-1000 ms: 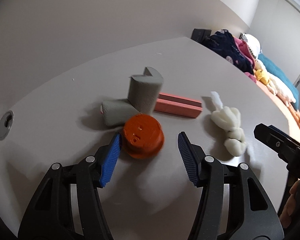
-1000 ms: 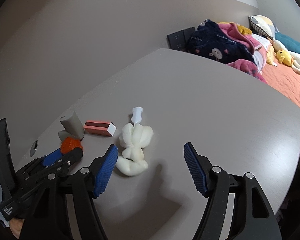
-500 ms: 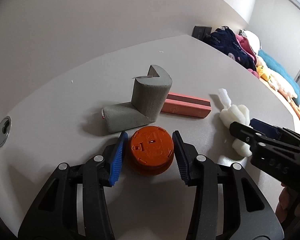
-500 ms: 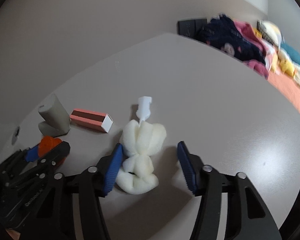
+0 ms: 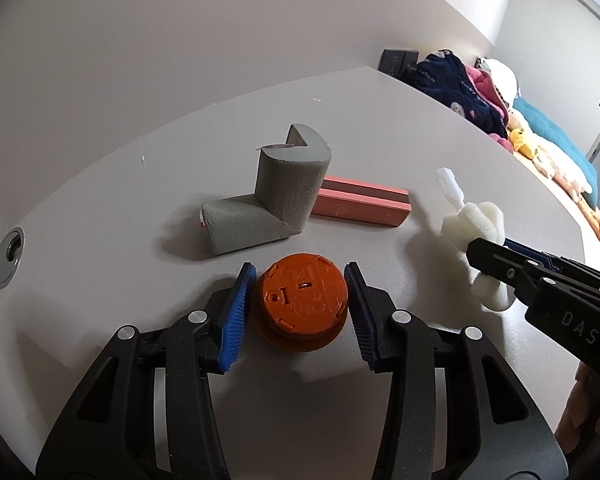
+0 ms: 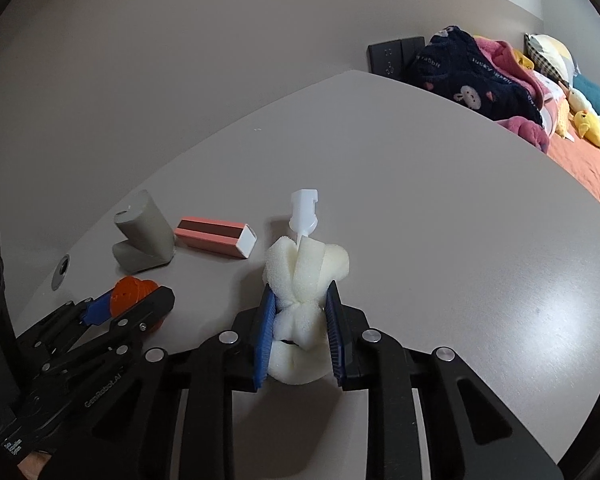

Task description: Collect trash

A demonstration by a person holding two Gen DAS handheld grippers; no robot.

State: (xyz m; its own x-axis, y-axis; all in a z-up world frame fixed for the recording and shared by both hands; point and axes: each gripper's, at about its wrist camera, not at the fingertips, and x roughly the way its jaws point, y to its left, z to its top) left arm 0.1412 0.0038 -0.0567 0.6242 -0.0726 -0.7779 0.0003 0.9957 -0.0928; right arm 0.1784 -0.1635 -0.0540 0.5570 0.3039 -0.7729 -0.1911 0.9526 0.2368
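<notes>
Trash on the grey tabletop [image 5: 380, 120], four pieces, none collected yet as far as I can see

- Round orange plastic cap [image 5: 303, 300]: near edge of the table, sitting between the blue pads of the left gripper [image 5: 300, 312]. Pads look to be touching its sides or a hair off; I can't tell for sure whether it's actually clamped. Cap looks to be on the table, not lifted
- White knotted foam sponge with a white plastic stem [image 6: 300, 280]: right of the cap, near edge. Right gripper [image 6: 300, 336] is pinched on its narrow waist, foam visibly squeezed between the pads. Bottom lobe looks to rest on the table, so grasped, not raised
- Grey L-shaped foam corner guard [image 5: 268, 204]: just beyond the cap, one leg flat, other leg standing up. Untouched
- Long pink cardboard box [image 5: 364, 206]: lying flat behind and right of the guard, touching or just beside it, open end toward the sponge. Untouched

No bin or bag in either view, so drop-off location unknown

Judgement: early stage. Two grasps set or about set, zero deposits. Left to do: lift cap and sponge, carry to wherever trash goes, then come back for guard and box

Beyond the far right edge of the table: pile of clothes [image 6: 480, 76] and soft toys [image 6: 588, 128], not part of the job
</notes>
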